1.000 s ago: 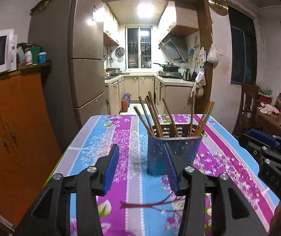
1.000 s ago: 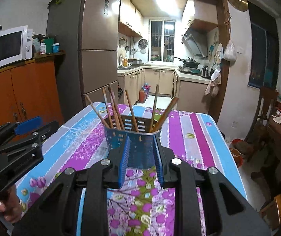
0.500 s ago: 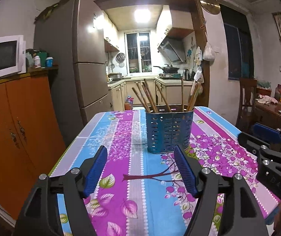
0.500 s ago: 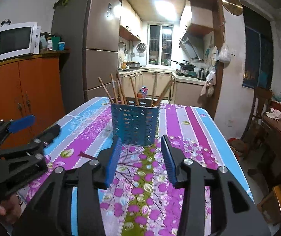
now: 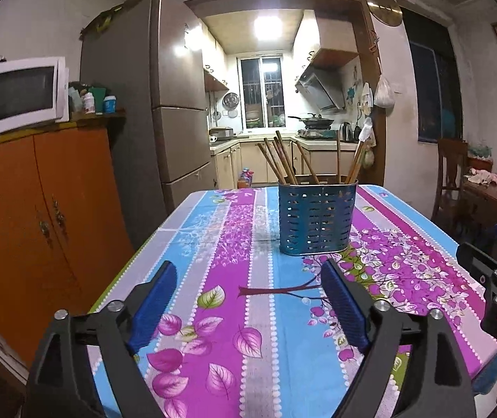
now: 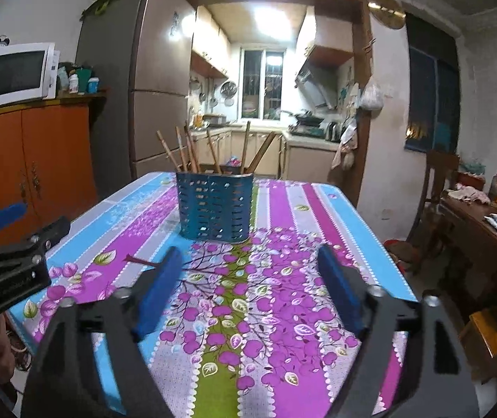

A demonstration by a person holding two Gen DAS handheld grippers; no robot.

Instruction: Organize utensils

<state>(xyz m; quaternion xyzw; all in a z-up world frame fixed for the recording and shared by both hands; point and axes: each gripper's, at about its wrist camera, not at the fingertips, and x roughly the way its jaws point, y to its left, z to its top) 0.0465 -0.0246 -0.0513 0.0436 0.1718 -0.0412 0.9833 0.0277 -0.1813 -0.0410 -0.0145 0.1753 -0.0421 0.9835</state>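
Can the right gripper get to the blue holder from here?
Probably yes. The right gripper is opening with nothing between its jaws, and only bare tablecloth lies between it and the holder.

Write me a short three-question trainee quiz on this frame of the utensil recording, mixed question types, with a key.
1. True or false: the blue holder stands upright on the flowered tablecloth.
2. What fills the holder? A) spoons B) wooden chopsticks C) knives
3. Fill in: between the fingers of the left gripper and of the right gripper there is ______.

Key: 1 true. 2 B; the sticks lean outward above the rim. 3 nothing; both pairs of jaws are opening, with only tablecloth behind them and the holder farther along the table, untouched.
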